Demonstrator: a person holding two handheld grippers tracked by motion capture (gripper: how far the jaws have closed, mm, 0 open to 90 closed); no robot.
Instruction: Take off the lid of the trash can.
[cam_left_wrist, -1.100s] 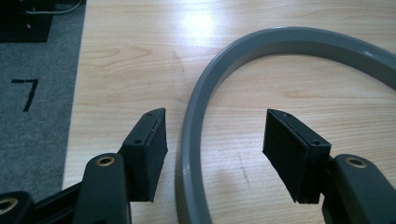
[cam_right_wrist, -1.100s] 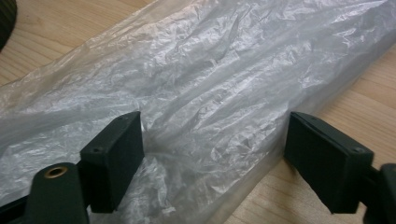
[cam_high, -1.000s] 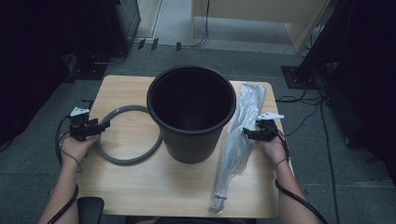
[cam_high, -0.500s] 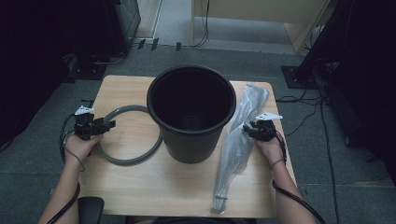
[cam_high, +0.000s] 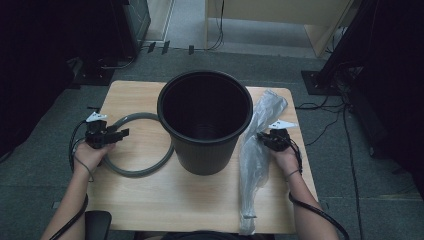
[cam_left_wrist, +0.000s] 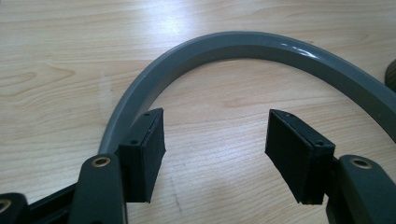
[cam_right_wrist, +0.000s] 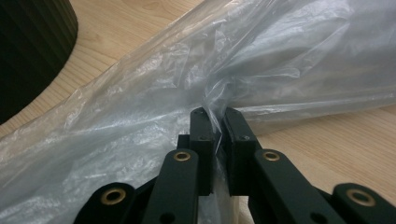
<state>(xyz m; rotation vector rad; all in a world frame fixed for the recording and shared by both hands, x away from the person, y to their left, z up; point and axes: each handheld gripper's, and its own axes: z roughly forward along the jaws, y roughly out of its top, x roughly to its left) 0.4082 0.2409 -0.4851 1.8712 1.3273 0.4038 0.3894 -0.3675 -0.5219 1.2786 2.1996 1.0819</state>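
- The high view looks forward and down over my wooden table (cam_high: 150, 200).
- My left gripper view sits close above the grey ring (cam_left_wrist: 243, 44).
- My right gripper view looks closely into the plastic bag (cam_right_wrist: 140, 116); both also show in the high view.

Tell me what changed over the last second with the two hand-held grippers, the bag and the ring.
The left hand-held gripper moved in toward the bin and now hangs open over the grey ring, gripping nothing. The right hand-held gripper barely shifted and stays shut on the plastic bag. Bin, ring and bag lie as before on the table.
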